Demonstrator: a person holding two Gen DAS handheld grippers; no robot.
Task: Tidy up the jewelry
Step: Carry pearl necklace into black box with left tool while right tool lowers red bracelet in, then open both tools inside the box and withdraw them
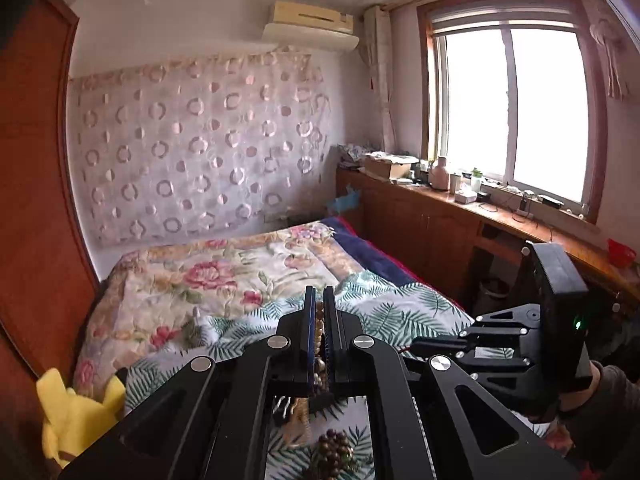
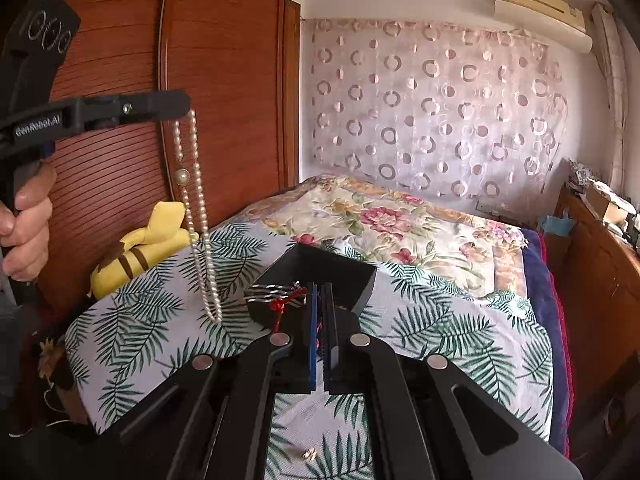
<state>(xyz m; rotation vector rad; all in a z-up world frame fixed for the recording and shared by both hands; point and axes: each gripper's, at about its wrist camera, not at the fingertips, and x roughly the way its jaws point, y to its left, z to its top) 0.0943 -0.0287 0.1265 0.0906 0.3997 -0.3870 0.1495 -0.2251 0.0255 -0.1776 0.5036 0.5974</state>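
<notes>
My left gripper (image 1: 319,304) is shut on a pearl necklace (image 1: 319,332); beads show between its blue pads. In the right wrist view the left gripper (image 2: 185,103) is held high at the left by a hand. The pearl necklace (image 2: 196,208) hangs from it in a long loop, and its lower end touches the leaf-print bedspread (image 2: 440,340). My right gripper (image 2: 321,300) is shut just in front of an open black box (image 2: 340,276), with a red cord (image 2: 282,307) pinched between its pads. That cord leads to a silver twisted piece (image 2: 276,292) at the box's left. The right gripper (image 1: 420,346) also shows side-on.
A dark bead cluster (image 1: 334,452) and a small gold piece (image 2: 310,455) lie on the bedspread near me. A yellow plush toy (image 2: 148,244) sits at the bed's left edge by the wooden wardrobe (image 2: 224,80). A cluttered wooden counter (image 1: 460,208) runs under the window.
</notes>
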